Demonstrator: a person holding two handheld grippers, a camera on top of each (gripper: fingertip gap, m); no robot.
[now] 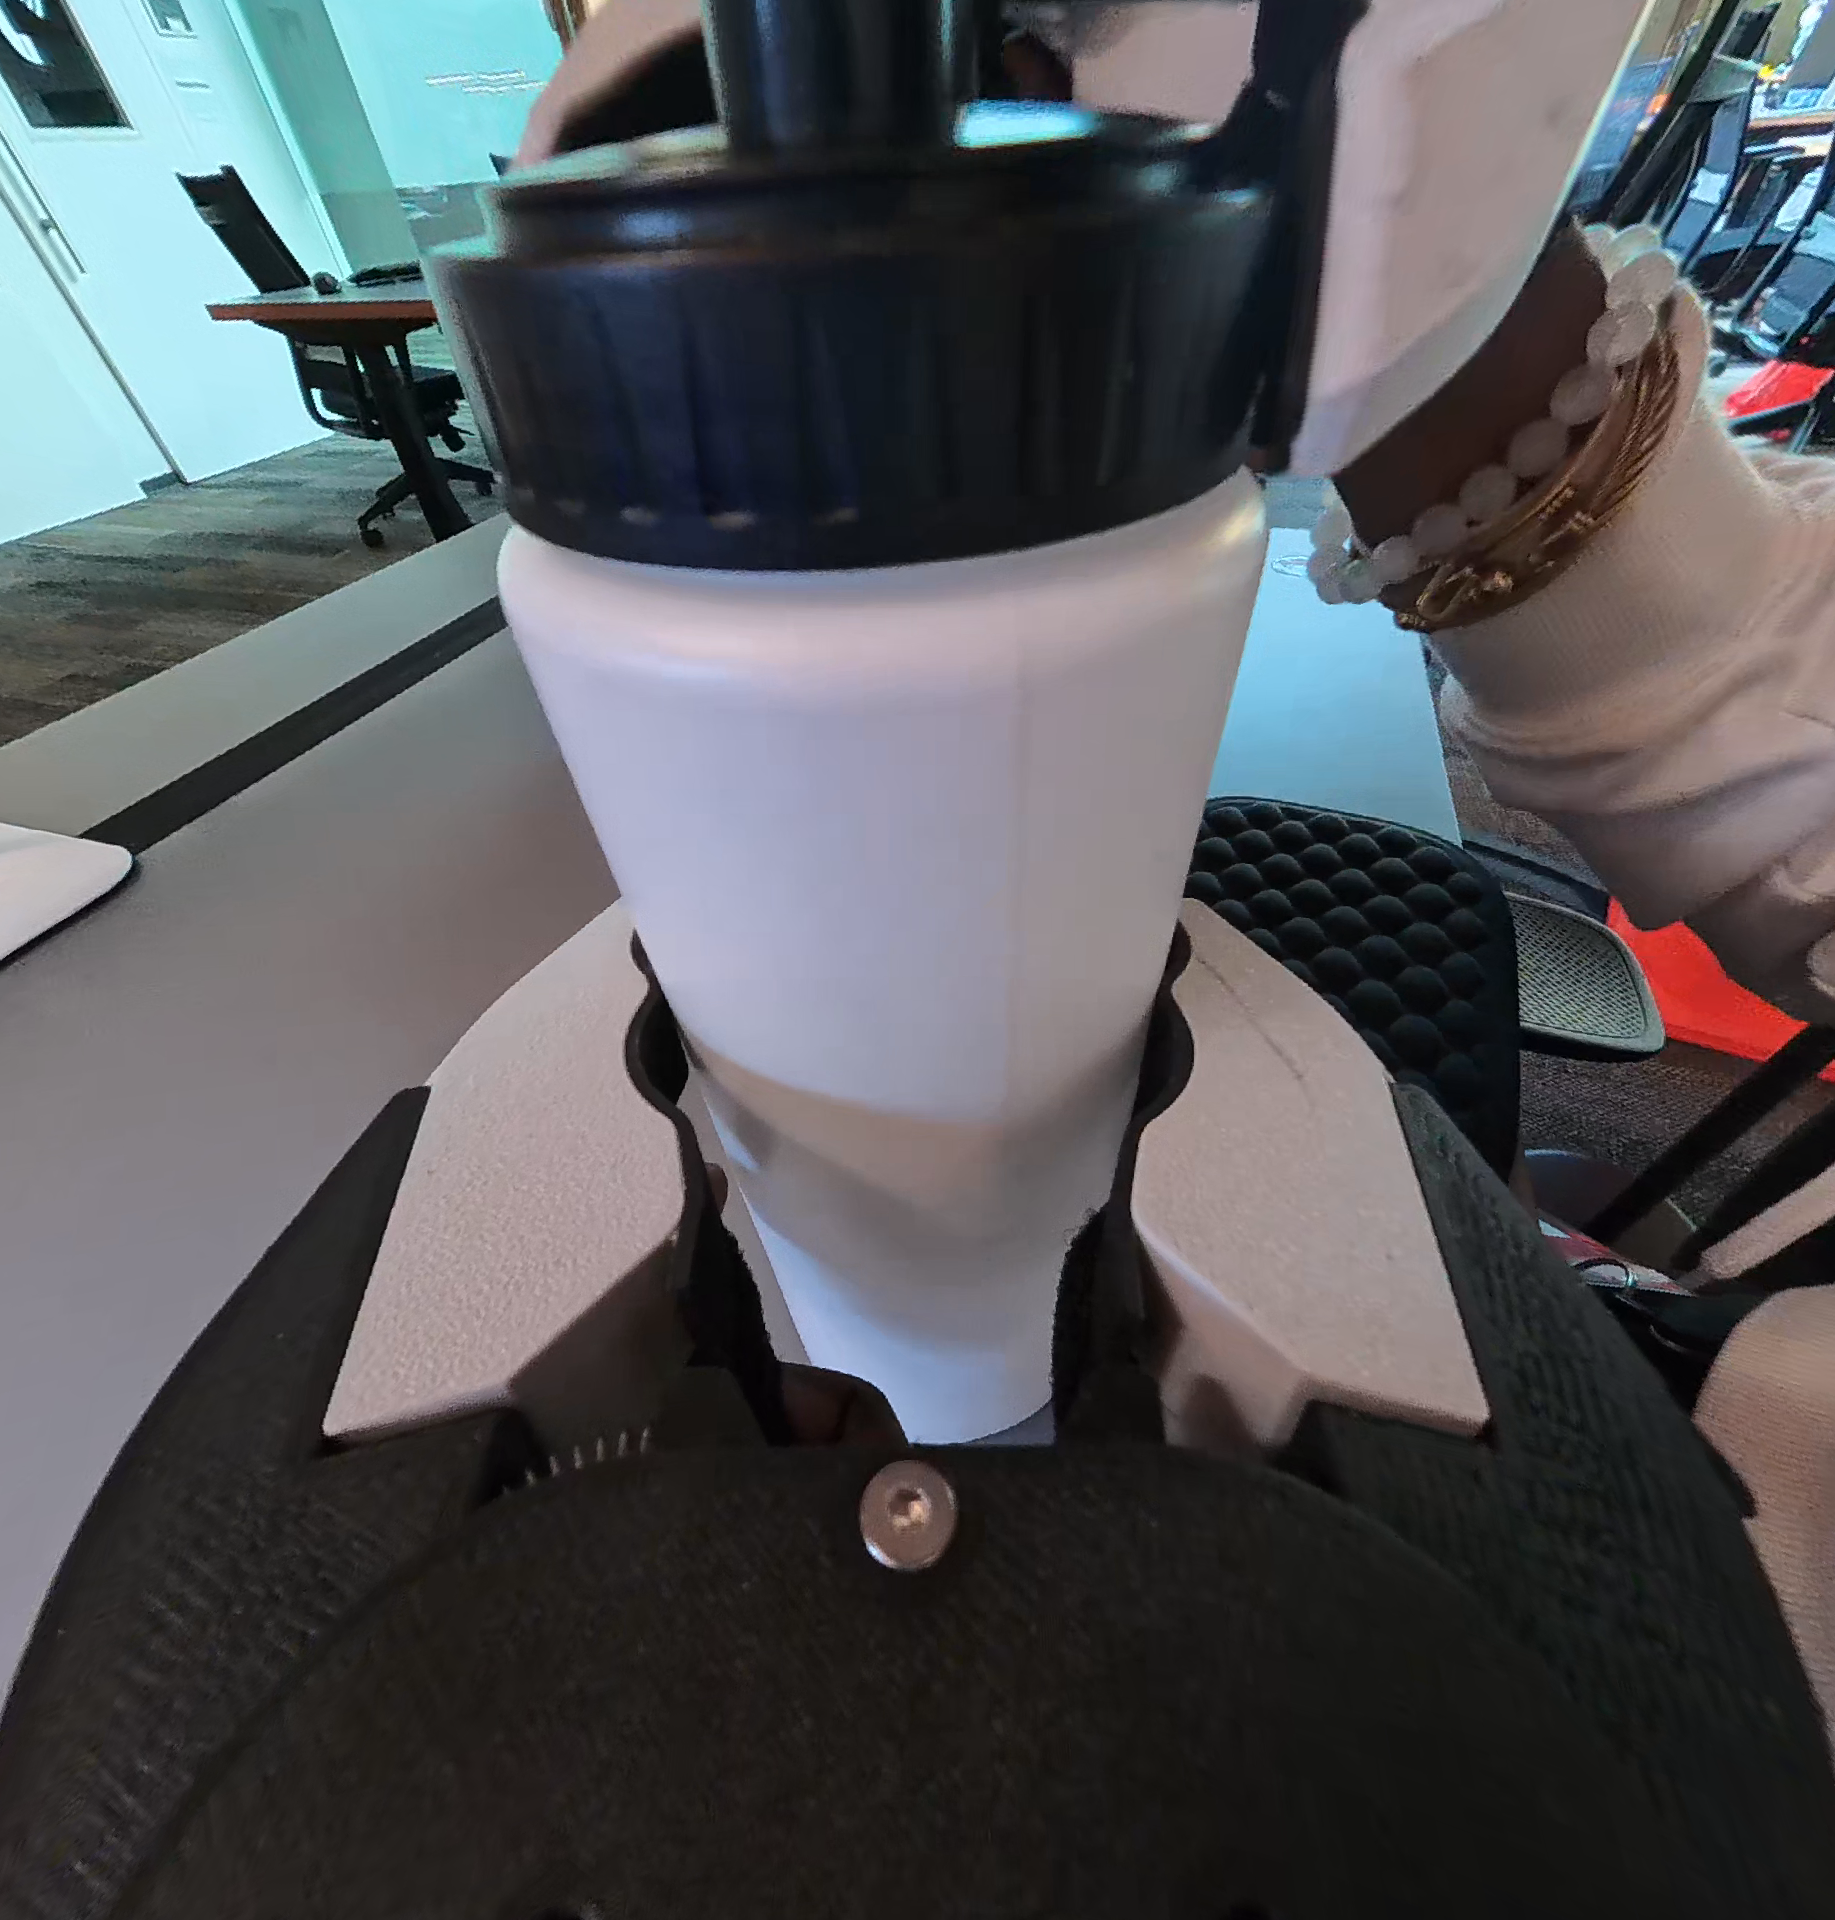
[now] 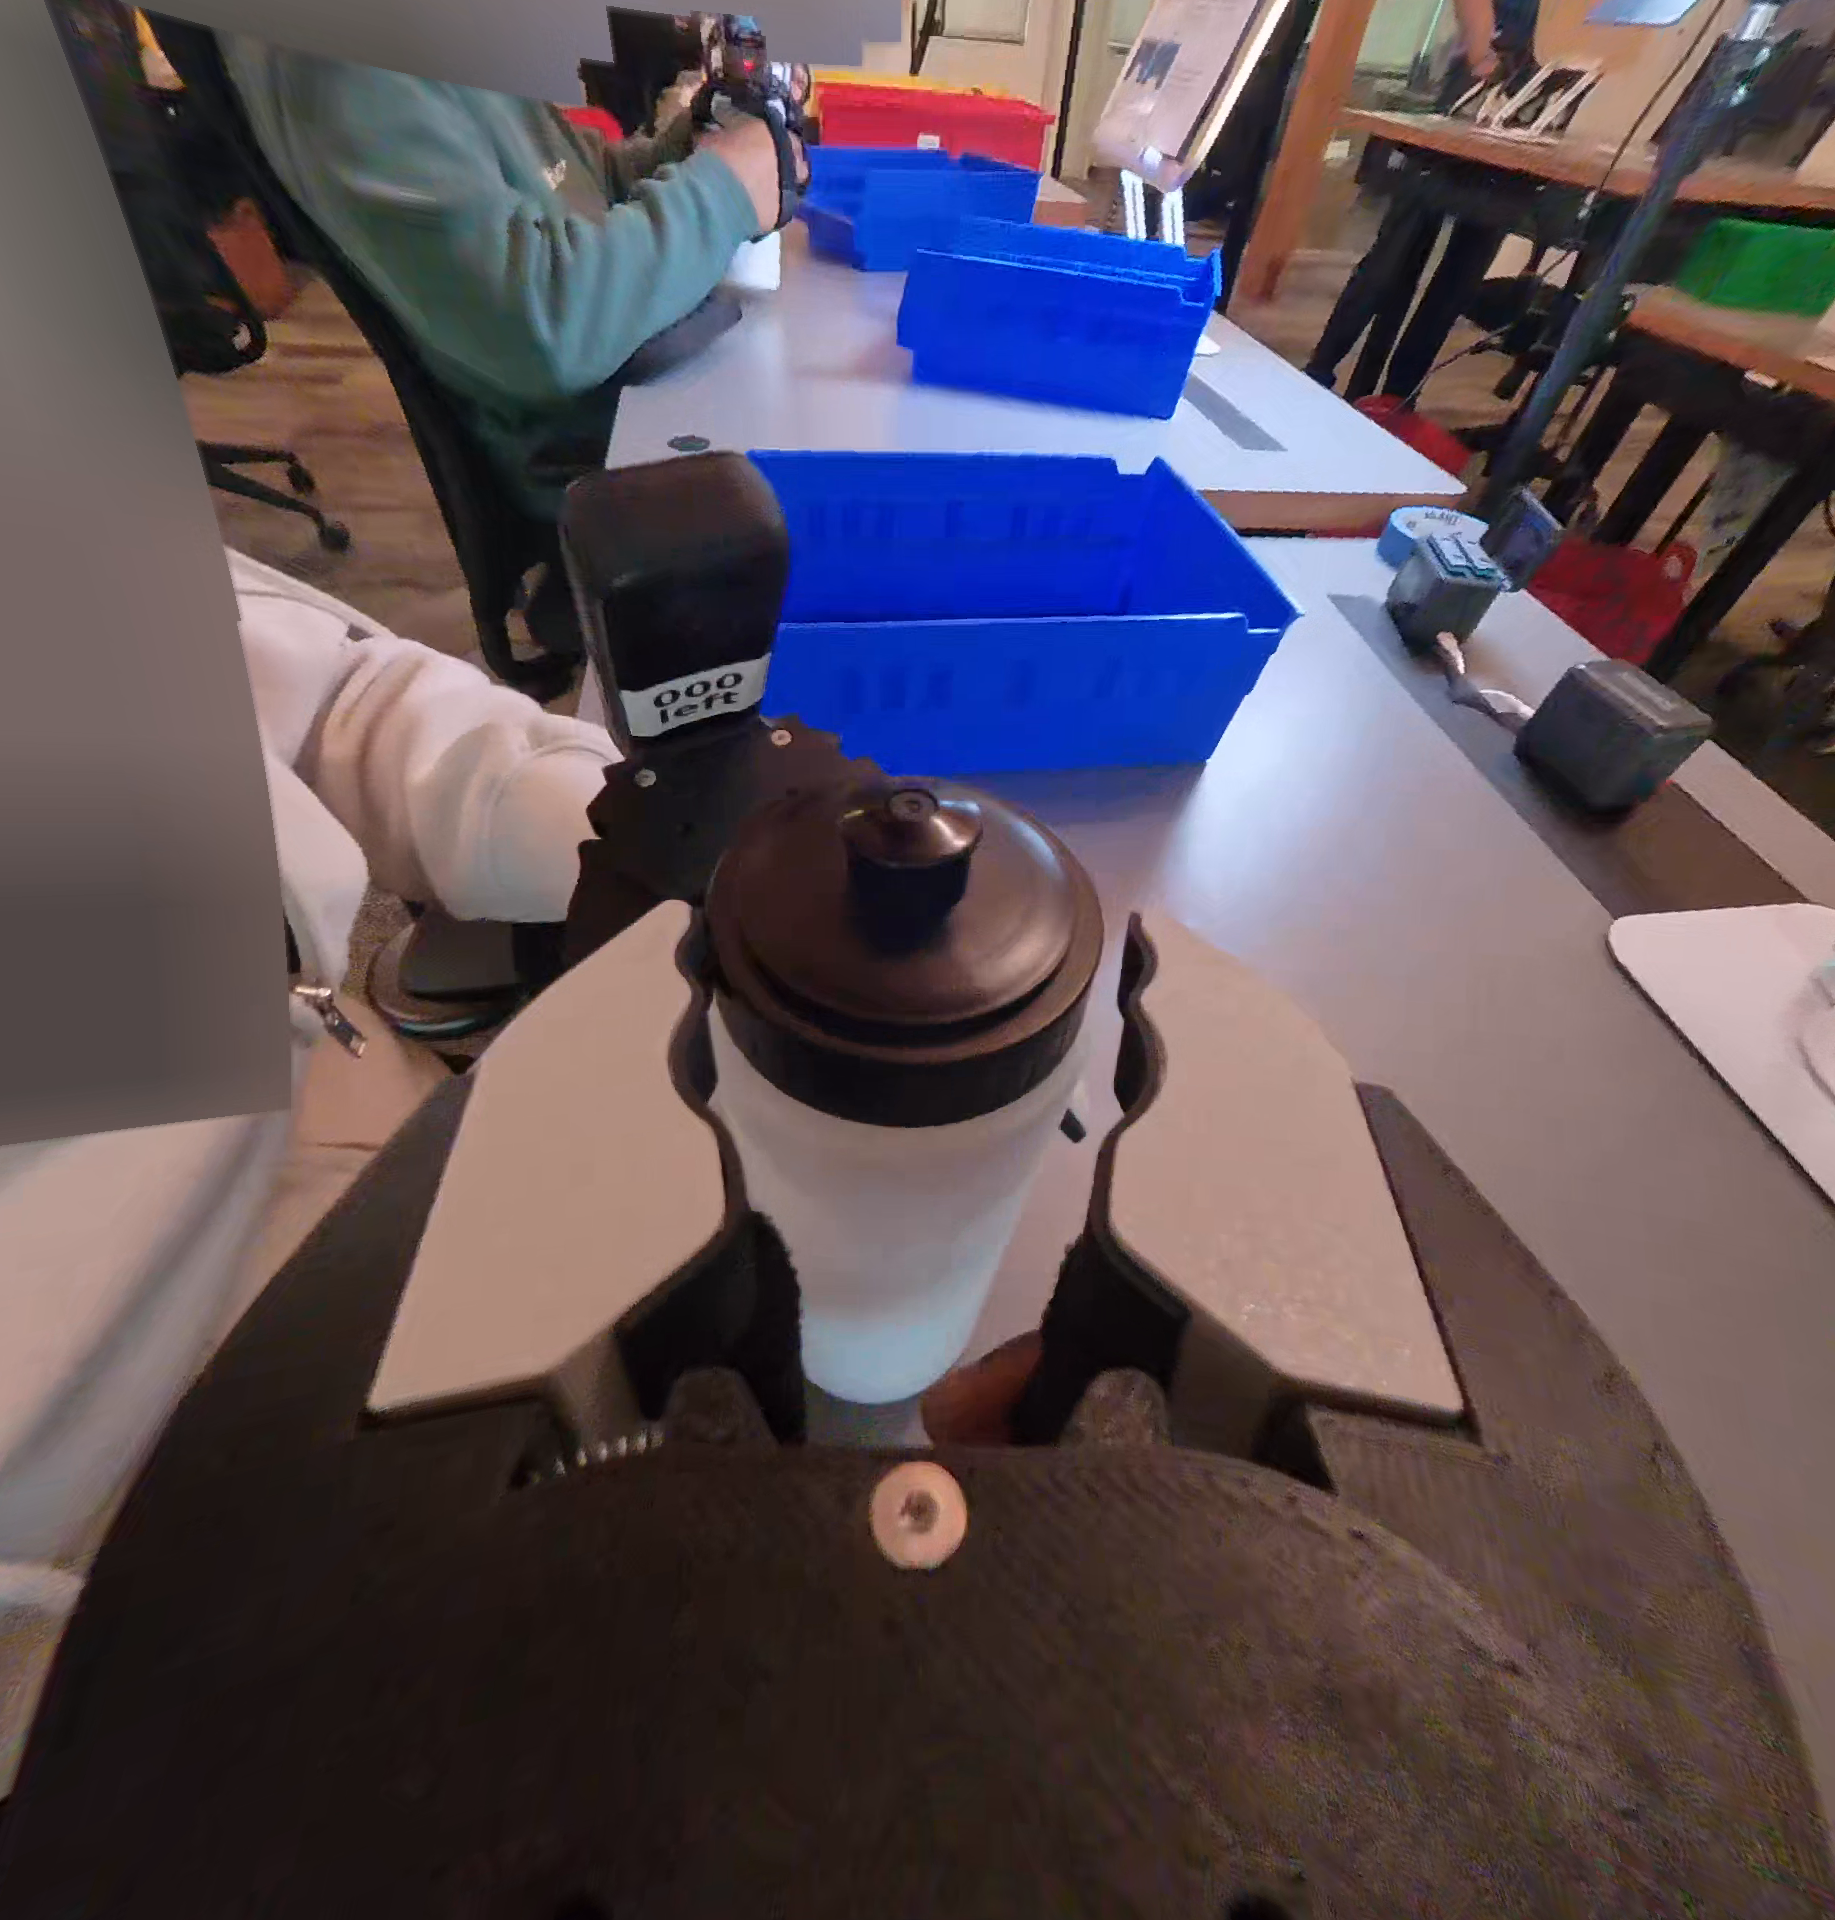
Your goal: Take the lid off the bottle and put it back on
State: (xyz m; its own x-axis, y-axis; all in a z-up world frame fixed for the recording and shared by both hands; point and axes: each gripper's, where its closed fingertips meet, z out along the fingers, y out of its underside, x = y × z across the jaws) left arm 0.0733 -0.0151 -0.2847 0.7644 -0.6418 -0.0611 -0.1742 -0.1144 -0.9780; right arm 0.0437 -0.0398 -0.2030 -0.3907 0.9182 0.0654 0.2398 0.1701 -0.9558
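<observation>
Both grippers at a white bottle with its black lid still on.

The left gripper (image 1: 908,1049) clamps the bottle (image 1: 892,831) low on its body, holding it upright over the grey table (image 1: 217,1039). The right gripper (image 2: 908,1023) brackets the ribbed lid (image 2: 897,956); its left finger touches the rim, the right stands slightly off, so whether it grips cannot be told. A blue bin (image 2: 1006,613) sits just behind, a white mat (image 2: 1744,1008) to the right. The far gripper's handle carries a white label.

One bottle (image 2: 897,1226), one lid (image 2: 897,966), two grippers, four blue bins, one red bin (image 2: 928,114).
</observation>
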